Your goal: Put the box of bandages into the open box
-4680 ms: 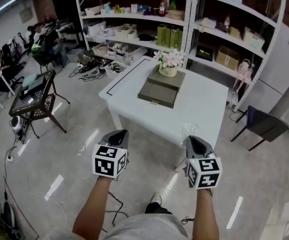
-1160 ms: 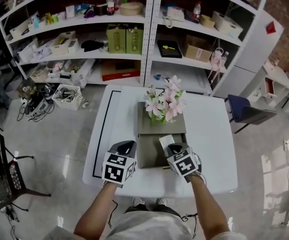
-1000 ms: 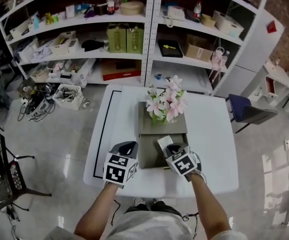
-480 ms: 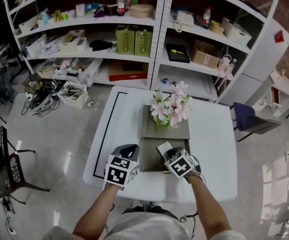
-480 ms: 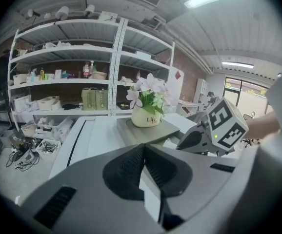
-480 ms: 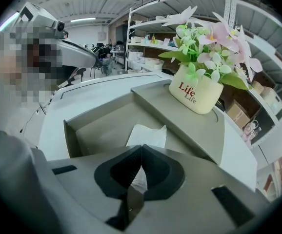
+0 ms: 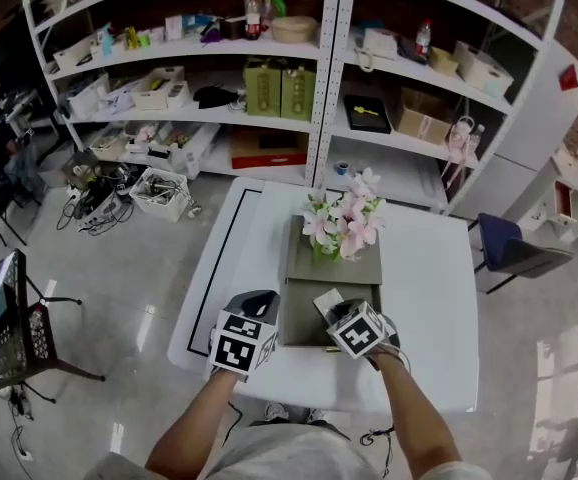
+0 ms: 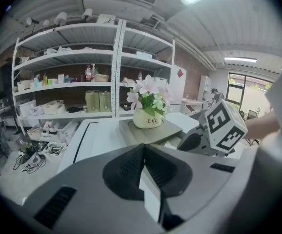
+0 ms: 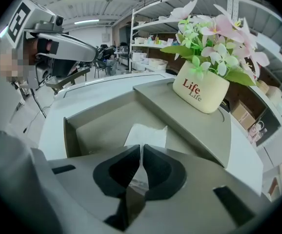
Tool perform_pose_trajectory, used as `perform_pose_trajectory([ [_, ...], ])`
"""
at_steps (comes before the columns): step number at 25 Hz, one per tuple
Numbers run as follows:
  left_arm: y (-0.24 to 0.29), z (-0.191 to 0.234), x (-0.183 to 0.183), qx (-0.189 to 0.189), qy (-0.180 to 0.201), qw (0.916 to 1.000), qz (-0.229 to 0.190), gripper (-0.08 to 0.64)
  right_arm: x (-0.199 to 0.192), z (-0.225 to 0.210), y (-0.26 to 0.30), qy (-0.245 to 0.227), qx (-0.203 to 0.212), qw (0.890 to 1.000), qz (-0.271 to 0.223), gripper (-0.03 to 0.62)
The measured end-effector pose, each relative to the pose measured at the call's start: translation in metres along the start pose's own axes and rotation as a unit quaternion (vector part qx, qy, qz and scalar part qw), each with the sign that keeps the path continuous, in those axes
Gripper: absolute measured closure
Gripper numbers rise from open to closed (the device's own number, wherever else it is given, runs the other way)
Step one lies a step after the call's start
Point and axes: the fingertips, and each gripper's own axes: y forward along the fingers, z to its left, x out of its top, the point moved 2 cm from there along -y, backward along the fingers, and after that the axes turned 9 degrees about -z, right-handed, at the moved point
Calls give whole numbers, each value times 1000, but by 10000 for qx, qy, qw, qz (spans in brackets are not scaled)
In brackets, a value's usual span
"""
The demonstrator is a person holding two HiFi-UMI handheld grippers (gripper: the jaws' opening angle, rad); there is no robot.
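A flat white box of bandages is pinched in my right gripper, which is shut on it. In the right gripper view the box of bandages sticks out past the right gripper, just above the floor of the open grey box. This open box is a pulled-out drawer at the table's near edge. My left gripper hovers beside the drawer's left side. In its own view the left gripper is shut and holds nothing.
A pot of pink flowers stands on the grey case top behind the drawer, on a white table. White shelves full of goods rise behind it. A blue chair stands to the right.
I have come from well back on the floor up to the table. Over the last second the right gripper with the bandage box has edged left over the open drawer; the left gripper has barely moved.
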Motion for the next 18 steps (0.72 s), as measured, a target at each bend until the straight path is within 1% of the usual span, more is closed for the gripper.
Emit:
perform_pose_trajectory([
  [9, 6, -11, 5, 102, 39, 9999, -6, 557, -1, -5, -9, 94, 11, 9996, -272, 552],
  [15, 10, -15, 15, 176, 47, 9998, -83, 557, 7, -14, -29, 279, -96, 9971, -707, 555],
  [18, 12, -17, 22, 206, 51, 9997, -149, 557, 18, -19, -46, 468, -153, 9938, -1000, 555],
])
